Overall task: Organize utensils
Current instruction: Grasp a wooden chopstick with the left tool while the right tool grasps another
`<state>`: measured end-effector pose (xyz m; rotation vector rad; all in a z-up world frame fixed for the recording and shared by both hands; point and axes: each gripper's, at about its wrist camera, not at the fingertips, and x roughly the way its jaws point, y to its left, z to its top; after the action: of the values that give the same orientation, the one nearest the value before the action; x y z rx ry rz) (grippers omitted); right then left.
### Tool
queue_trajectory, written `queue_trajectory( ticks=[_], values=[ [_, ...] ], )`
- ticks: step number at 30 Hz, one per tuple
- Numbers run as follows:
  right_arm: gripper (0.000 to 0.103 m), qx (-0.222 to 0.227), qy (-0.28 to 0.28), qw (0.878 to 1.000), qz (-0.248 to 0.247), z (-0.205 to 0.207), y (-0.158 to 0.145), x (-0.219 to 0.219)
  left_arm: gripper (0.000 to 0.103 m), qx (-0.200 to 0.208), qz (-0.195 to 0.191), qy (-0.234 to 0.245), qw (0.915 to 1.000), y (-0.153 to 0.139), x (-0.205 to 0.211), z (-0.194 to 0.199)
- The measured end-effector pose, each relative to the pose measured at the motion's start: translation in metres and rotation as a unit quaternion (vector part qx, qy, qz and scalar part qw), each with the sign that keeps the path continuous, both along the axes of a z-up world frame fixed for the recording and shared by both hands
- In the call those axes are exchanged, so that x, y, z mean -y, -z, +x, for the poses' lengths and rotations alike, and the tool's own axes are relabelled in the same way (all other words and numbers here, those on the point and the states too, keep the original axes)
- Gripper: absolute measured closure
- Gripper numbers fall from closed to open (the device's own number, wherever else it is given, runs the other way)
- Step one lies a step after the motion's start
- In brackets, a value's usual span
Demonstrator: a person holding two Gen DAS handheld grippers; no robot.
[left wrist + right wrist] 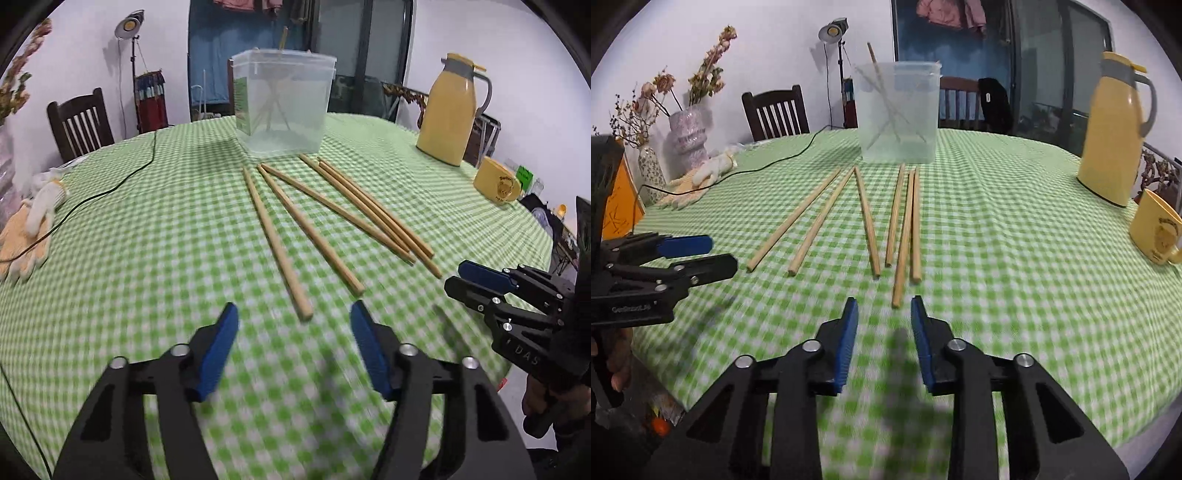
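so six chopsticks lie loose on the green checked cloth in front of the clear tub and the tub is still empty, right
Not quite. The six chopsticks do lie loose on the green checked cloth in front of the clear tub, but the tub is not empty: the right wrist view shows a few chopsticks already leaning inside it, one poking above the rim.

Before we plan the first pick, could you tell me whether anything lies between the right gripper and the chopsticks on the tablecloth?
Nothing visible does. The right gripper is open, with only bare green checked tablecloth between it and the nearest chopstick. The left gripper sits off to the side, clear of that path.
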<state>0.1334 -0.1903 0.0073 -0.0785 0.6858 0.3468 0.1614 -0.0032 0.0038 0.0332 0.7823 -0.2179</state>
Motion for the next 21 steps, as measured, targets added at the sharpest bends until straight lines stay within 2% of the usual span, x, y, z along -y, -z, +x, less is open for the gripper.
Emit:
queue_trajectory(
  ticks=[5, 7, 9, 12, 14, 16, 21],
  values=[
    [0.081, -0.016, 0.000, 1.000, 0.009, 0.014, 0.003, -0.002, 0.058, -0.017, 0.007, 0.010, 0.9998, 0.003, 0.004, 0.020],
    [0.083, -0.022, 0.006, 1.000, 0.014, 0.017, 0.005, 0.000, 0.065, -0.023, 0.010, 0.015, 0.9996, 0.005, 0.006, 0.024],
    [0.089, -0.026, 0.010, 1.000, 0.012, 0.020, 0.007, 0.001, 0.077, -0.035, 0.009, 0.020, 0.9992, 0.009, 0.008, 0.026],
    [0.098, -0.016, 0.016, 1.000, -0.002, 0.019, 0.008, 0.000, 0.077, -0.036, 0.023, 0.019, 0.9989, 0.013, 0.015, 0.025],
    [0.098, -0.010, 0.014, 1.000, -0.007, 0.019, 0.008, 0.000, 0.078, -0.030, 0.041, 0.018, 0.9986, 0.014, 0.021, 0.023],
    [0.098, -0.007, 0.015, 1.000, -0.007, 0.018, 0.008, 0.000, 0.095, -0.022, 0.056, 0.015, 0.9981, 0.015, 0.026, 0.021],
    [0.098, -0.002, 0.011, 1.000, -0.003, 0.012, 0.004, 0.002, 0.099, -0.030, 0.043, 0.013, 0.9985, 0.009, 0.022, 0.014]
  ],
)
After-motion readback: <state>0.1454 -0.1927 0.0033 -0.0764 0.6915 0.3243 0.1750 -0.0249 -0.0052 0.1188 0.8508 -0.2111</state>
